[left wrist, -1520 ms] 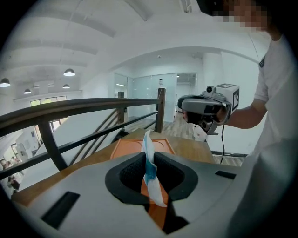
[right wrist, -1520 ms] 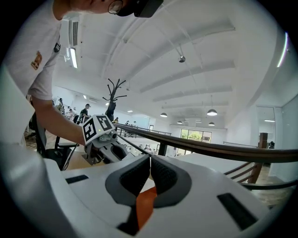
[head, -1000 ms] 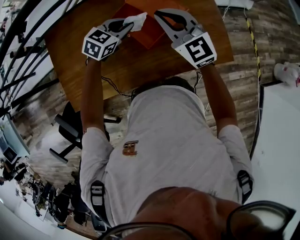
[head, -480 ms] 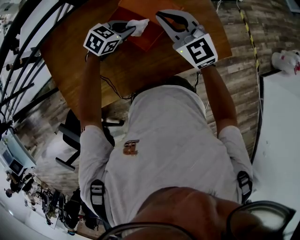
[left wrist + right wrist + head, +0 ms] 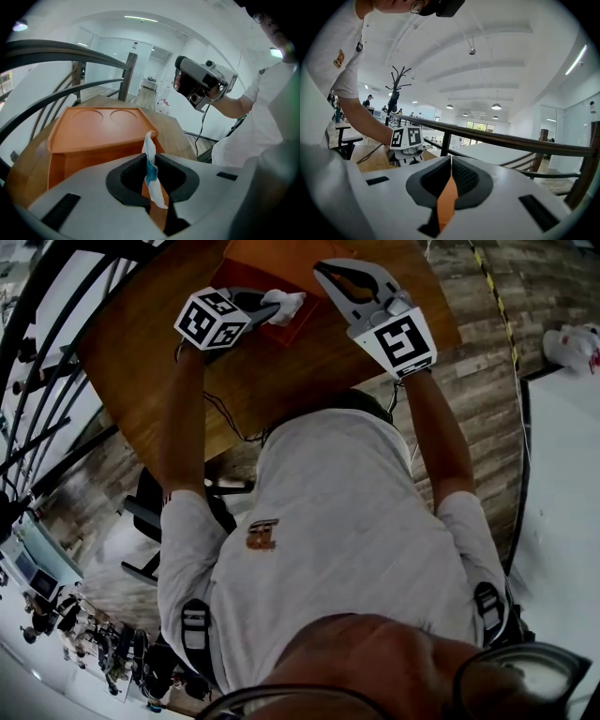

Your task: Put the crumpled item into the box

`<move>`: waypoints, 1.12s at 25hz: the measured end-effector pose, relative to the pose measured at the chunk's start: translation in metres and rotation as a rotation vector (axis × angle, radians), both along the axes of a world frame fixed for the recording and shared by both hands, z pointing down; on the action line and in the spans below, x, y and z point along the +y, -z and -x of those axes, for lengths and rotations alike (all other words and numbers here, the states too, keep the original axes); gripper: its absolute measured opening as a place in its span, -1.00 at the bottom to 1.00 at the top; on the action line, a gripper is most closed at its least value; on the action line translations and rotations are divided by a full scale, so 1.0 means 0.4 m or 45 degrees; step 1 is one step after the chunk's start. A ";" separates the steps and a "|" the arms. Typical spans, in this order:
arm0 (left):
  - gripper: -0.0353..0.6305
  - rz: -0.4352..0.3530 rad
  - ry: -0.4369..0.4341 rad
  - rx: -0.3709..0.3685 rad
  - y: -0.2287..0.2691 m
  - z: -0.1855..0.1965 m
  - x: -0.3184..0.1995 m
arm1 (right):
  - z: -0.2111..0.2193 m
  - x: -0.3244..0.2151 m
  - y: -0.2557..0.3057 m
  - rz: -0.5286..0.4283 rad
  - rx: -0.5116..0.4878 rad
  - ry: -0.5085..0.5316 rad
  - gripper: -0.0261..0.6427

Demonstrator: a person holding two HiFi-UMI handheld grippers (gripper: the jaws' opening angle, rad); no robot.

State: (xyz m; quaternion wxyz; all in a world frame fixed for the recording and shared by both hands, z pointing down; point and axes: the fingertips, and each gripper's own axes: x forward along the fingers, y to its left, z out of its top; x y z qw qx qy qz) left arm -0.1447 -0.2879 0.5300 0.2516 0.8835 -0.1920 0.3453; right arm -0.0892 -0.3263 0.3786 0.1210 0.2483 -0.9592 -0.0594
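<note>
An orange box point(image 5: 265, 261) stands on the wooden table point(image 5: 281, 371), with its lid point(image 5: 96, 129) raised open. My left gripper point(image 5: 272, 306) is shut on the crumpled item point(image 5: 287, 304), a white tissue point(image 5: 150, 161) with a blue smear, pinched upright between the pads. It hangs over the box's near left corner. My right gripper point(image 5: 321, 268) hovers over the box's right side with its jaws shut and nothing held. Only the box's orange shows through the gap behind its tips point(image 5: 451, 159). The left gripper view shows that right gripper point(image 5: 202, 84) up in the air.
A dark curved stair railing point(image 5: 42, 352) runs along the table's left side. A black cable point(image 5: 225, 418) trails off the table's near edge. A black chair point(image 5: 150, 507) stands on the plank floor. A white counter point(image 5: 562, 502) lies to the right.
My left gripper has tipped downward and sunk toward the box, carrying the tissue with it. The right gripper has shifted slightly over the box and stays shut.
</note>
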 end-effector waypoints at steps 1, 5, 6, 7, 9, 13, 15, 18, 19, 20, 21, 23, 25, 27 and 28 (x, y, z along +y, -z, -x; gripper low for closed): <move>-0.68 0.013 -0.009 0.004 -0.005 -0.006 0.001 | -0.003 -0.002 -0.003 0.001 0.000 -0.003 -0.82; -0.68 0.075 -0.044 -0.005 -0.030 -0.022 0.010 | -0.011 -0.012 -0.010 0.006 0.004 -0.011 -0.82; -0.68 0.090 -0.053 -0.013 -0.035 -0.025 0.013 | -0.013 -0.013 -0.010 0.008 0.005 -0.013 -0.82; -0.68 0.099 -0.059 -0.019 -0.039 -0.028 0.015 | -0.015 -0.014 -0.009 0.009 0.006 -0.014 -0.82; -0.68 0.106 -0.068 -0.028 -0.043 -0.035 0.014 | -0.021 -0.017 -0.007 0.011 0.009 -0.018 -0.82; -0.68 0.105 -0.079 -0.043 -0.057 -0.049 0.010 | -0.034 -0.022 -0.015 0.016 0.010 -0.025 -0.82; -0.68 0.098 -0.083 -0.067 -0.066 -0.053 0.009 | -0.040 -0.022 -0.017 0.019 0.009 -0.029 -0.82; -0.68 0.075 -0.078 -0.103 -0.072 -0.058 0.005 | -0.052 -0.019 -0.014 0.021 0.008 -0.035 -0.82; -0.68 0.064 -0.076 -0.119 -0.074 -0.059 0.002 | -0.056 -0.019 -0.014 0.021 0.008 -0.036 -0.82; -0.68 0.053 -0.074 -0.135 -0.078 -0.059 -0.001 | -0.059 -0.018 -0.015 0.021 0.007 -0.038 -0.82; -0.68 0.042 -0.072 -0.151 -0.081 -0.059 -0.003 | -0.061 -0.017 -0.016 0.021 0.007 -0.039 -0.82; -0.68 0.021 -0.065 -0.182 -0.089 -0.056 -0.006 | -0.064 -0.013 -0.019 0.022 0.005 -0.040 -0.82; -0.67 0.002 -0.059 -0.216 -0.094 -0.051 -0.008 | -0.067 -0.010 -0.020 0.022 0.006 -0.041 -0.82; -0.64 -0.018 -0.056 -0.255 -0.097 -0.046 -0.012 | -0.069 -0.009 -0.019 0.022 0.008 -0.041 -0.82; -0.61 -0.029 -0.054 -0.275 -0.098 -0.043 -0.014 | -0.069 -0.009 -0.018 0.022 0.008 -0.040 -0.82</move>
